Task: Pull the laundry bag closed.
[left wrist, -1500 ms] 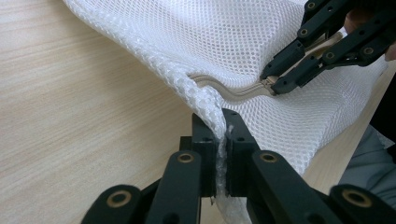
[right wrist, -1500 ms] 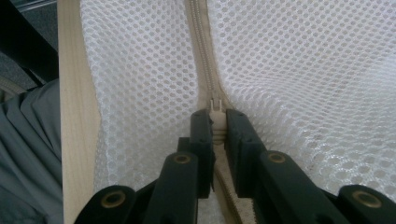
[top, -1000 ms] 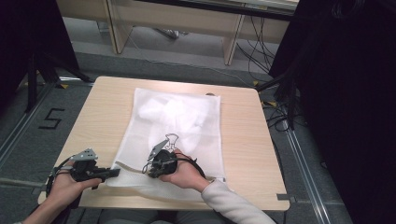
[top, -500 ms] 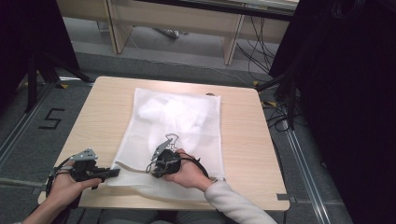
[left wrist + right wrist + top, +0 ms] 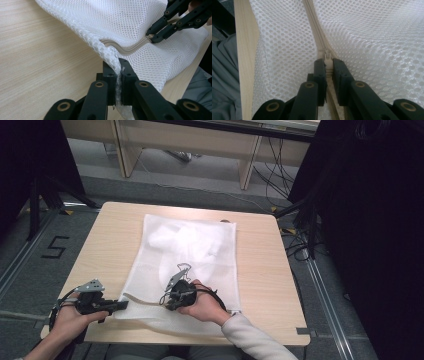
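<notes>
Zipper pull pinched, bag corner anchored

My right gripper clamps the zipper pull; my left gripper is clamped on the mesh bag corner. The zipper runs along the near edge between them.

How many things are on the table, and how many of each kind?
White mesh laundry bag with a cream zipper: 1
Black two-jaw grippers, left pinching the bag's corner and right pinching the zipper pull: 2
Light wooden table: 1
Total: 4
</notes>
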The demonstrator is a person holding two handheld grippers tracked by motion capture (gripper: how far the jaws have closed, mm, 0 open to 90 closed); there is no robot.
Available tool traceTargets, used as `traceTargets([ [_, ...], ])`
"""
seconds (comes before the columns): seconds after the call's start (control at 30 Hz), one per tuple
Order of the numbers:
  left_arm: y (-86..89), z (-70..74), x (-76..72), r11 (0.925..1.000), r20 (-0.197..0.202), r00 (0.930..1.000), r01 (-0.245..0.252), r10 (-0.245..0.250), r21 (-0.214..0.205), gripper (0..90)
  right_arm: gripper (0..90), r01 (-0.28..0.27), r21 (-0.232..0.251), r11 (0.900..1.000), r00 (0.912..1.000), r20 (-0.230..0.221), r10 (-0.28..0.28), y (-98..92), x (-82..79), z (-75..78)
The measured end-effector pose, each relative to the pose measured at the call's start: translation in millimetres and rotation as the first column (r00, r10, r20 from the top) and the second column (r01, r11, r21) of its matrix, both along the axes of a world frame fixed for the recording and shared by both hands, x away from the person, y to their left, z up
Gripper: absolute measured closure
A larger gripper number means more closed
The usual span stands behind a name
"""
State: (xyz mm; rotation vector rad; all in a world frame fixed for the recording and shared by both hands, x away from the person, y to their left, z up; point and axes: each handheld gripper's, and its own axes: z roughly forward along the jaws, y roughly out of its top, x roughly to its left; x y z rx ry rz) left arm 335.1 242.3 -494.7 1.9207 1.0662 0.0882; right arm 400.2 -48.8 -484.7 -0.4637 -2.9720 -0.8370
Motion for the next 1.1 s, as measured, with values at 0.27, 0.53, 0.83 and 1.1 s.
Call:
traceTargets([
  [0.27, -0.1, 0.0, 0.0, 1.0, 0.001, 1.0, -0.001, 0.001, -0.001, 84.6, 82.4, -0.002, 0.002, 1.0, 1.0, -0.005, 0.002, -4.9, 0.4, 0.8],
  [0.53, 0.8, 0.0, -0.1, 1.0, -0.001, 1.0, 0.001, -0.001, 0.007, 84.6, 82.3, -0.002, -0.005, 1.0, 1.0, 0.001, 0.002, -7.8, 1.3, -1.3],
  [0.83, 0.6, -0.5, -0.1, 1.0, -0.001, 1.0, -0.002, 0.002, 0.006, 84.6, 82.4, 0.018, -0.006, 0.9998, 0.9998, -0.005, -0.018, -11.2, 0.3, -1.2],
  [1.1, 0.5, -0.4, -0.2, 1.0, -0.002, 1.0, -0.002, 0.002, 0.005, 84.5, 82.4, 0.024, -0.011, 0.9996, 0.9996, -0.013, -0.024, -15.8, -0.5, -0.9],
])
